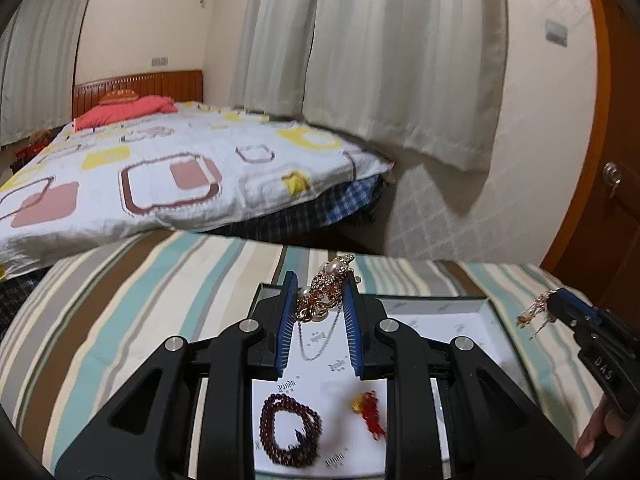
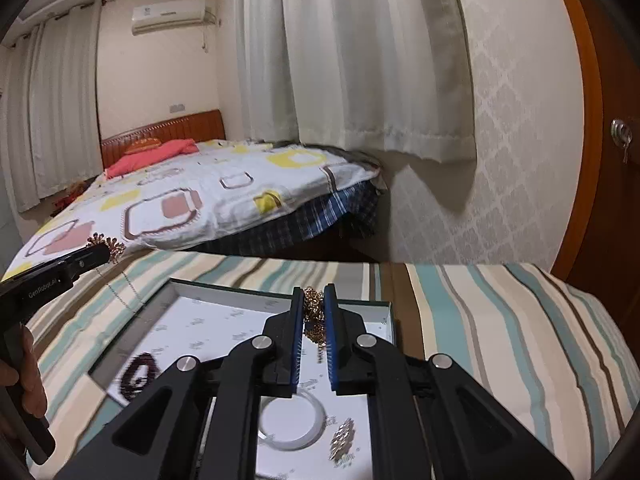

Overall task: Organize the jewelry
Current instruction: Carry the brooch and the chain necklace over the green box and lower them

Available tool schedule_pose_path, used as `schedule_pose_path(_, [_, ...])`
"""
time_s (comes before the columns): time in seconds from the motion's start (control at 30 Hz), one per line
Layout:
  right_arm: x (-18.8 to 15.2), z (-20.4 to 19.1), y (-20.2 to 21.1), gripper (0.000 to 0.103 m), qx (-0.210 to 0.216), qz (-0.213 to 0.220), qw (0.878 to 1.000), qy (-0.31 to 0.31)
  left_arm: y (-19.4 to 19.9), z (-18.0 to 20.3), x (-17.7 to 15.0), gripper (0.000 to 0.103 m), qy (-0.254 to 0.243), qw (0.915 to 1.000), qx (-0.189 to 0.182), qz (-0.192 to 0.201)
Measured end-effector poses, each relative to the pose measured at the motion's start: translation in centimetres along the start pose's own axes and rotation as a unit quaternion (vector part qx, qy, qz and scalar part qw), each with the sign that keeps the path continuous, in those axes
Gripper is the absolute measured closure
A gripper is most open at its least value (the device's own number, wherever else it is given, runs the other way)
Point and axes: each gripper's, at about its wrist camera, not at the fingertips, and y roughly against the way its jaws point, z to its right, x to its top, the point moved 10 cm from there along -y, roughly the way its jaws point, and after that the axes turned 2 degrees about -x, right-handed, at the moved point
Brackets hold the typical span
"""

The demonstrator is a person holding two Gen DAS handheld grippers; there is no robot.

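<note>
Two grippers – left gripper [image 1: 320,308] clamps pearl brooch [image 1: 326,294], right gripper [image 2: 313,312] gold chain [image 2: 314,316]

Pearl brooch [image 1: 326,292] between left tongs [image 1: 320,300]

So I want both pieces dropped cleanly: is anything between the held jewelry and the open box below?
Nothing visible blocks either. The left gripper holds a pearl-and-gold necklace, the right gripper a gold chain, both over the white box. A beaded bracelet and bangle already lie inside.

A tray [image 1: 472,312] sits on the tabletop [image 1: 120,320]. A bead bracelet [image 1: 290,434] and a bangle [image 2: 292,420] lie in it. The bed [image 1: 160,176] stands behind.
</note>
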Motion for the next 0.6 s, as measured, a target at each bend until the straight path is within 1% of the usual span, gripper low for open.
schedule_pose_path(0.2, [-2.5,1.1,-4.4,0.092,-0.001,-0.051,0.999,-0.009,-5.2,-1.5,-3.0,0.081,0.004,0.9978,0.016,-0.064])
schedule_pose_path(0.3, [-3.6,1.1,-5.5,0.092,-0.001,-0.071,0.997,-0.010,-7.0,-1.9,-4.2,0.081,0.003,0.9955,0.020,-0.093])
schedule_pose_path(0.4, [-4.6,1.1,-6.5,0.092,-0.002,-0.095,0.995,-0.011,-8.0,-2.1,-4.9,0.081,0.000,0.9936,0.024,-0.110])
schedule_pose_path(0.6, [-6.0,1.5,-7.7,0.092,-0.008,-0.129,0.992,-0.013,-9.3,-2.2,-6.1,0.080,-0.006,0.9893,0.028,-0.143])
